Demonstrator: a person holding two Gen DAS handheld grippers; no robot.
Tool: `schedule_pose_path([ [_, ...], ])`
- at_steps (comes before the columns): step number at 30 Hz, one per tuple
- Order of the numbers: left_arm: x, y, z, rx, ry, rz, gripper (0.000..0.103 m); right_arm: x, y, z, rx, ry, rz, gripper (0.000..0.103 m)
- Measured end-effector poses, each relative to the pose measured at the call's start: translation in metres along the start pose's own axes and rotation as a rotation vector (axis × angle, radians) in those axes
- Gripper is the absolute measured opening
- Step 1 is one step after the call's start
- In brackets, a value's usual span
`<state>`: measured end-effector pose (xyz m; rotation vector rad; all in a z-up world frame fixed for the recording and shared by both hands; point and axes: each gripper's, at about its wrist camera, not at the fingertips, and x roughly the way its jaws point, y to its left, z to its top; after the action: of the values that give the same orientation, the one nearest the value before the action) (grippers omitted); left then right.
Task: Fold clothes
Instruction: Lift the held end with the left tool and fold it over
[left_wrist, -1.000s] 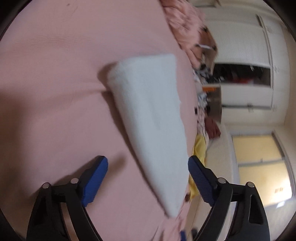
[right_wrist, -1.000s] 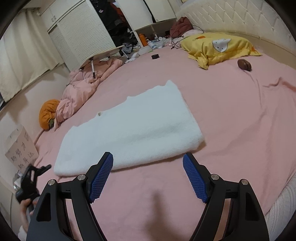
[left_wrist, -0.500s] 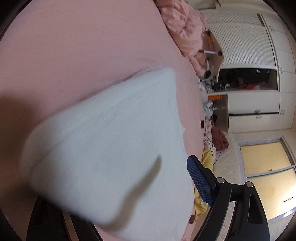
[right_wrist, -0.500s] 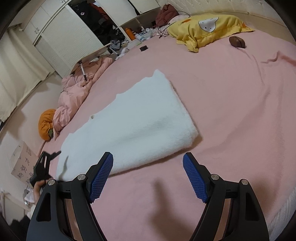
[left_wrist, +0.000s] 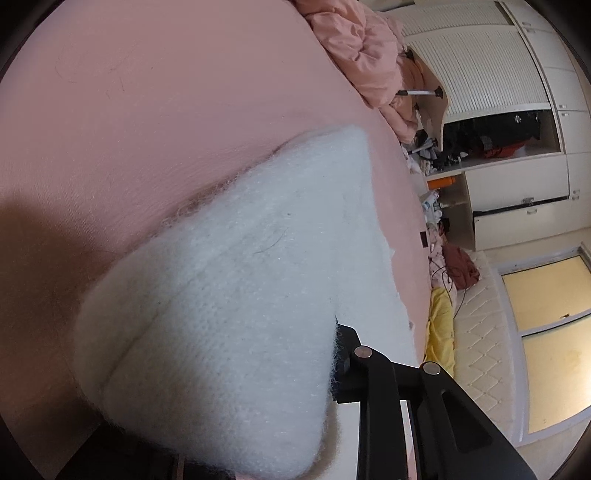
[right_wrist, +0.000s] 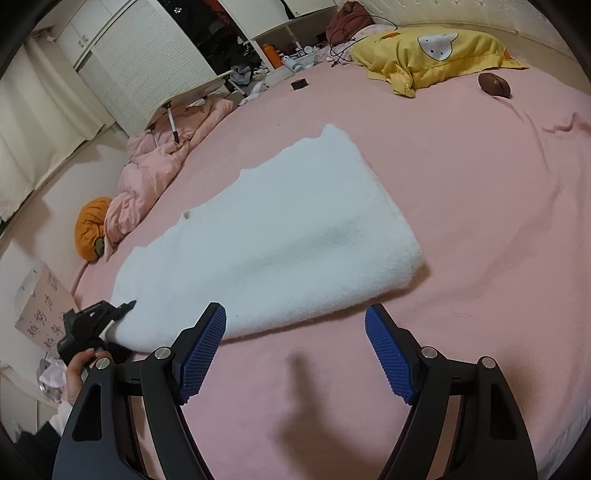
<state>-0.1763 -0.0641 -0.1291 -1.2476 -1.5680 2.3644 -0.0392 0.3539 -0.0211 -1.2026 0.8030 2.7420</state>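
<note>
A: What's nearest?

B: In the right wrist view, the right gripper (right_wrist: 295, 347). Its blue pads (right_wrist: 203, 350) stand wide apart with nothing between them. It hangs over bare pink sheet (right_wrist: 461, 206), just short of the near edge of the sweater (right_wrist: 280, 229).

A: And the left one?

B: The left gripper (left_wrist: 229, 413) has just been closing, and the sweater's end (left_wrist: 229, 314) is between its jaws. In its own view the white knit fills the lower frame and hides one finger wholly. The other finger (left_wrist: 343, 354) is pressed into the wool at its tip. The jaws are nearly together, clamped on the cloth. From the right wrist view the same gripper (right_wrist: 123, 306) shows at the sweater's left end, with a hand (right_wrist: 79, 373) on its grip.

A: Where does the sweater lie?

B: Flat on the sheet, a long folded white band. It runs from the left gripper away toward the middle of the bed. Its thick rounded fold faces the right gripper.

A: Farther off?

B: A crumpled pink quilt (right_wrist: 162, 166) lies at the bed's left edge, an orange cushion (right_wrist: 90, 227) beside it. Beyond the sweater there is a small dark box (right_wrist: 299, 84) on the sheet. At the far right lie a yellow pillow (right_wrist: 436, 51) and a brown round thing (right_wrist: 495, 85). Behind all that stands a white slatted wardrobe (right_wrist: 147, 55), partly open.
</note>
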Motion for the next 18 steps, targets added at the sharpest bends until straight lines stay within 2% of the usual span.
schedule_pose_path([
  [4,-0.006,-0.022,-0.003,0.119,-0.028,0.073,0.023,0.004,0.000,0.005,-0.013,-0.019,-0.036,0.078],
  [8,-0.009,-0.039,-0.001,0.183,-0.051,0.084,0.023,0.016,0.016,0.030,-0.102,-0.091,-0.069,0.078],
  [12,-0.014,-0.064,-0.005,0.293,-0.077,0.128,0.023,0.061,0.053,0.055,-0.291,-0.125,-0.116,0.078],
  [15,-0.019,-0.082,-0.007,0.359,-0.090,0.134,0.023,0.100,0.071,0.063,-0.344,-0.093,-0.121,0.078],
  [18,-0.020,-0.104,-0.012,0.450,-0.101,0.164,0.023,0.132,0.078,0.063,-0.358,-0.075,-0.164,0.078],
])
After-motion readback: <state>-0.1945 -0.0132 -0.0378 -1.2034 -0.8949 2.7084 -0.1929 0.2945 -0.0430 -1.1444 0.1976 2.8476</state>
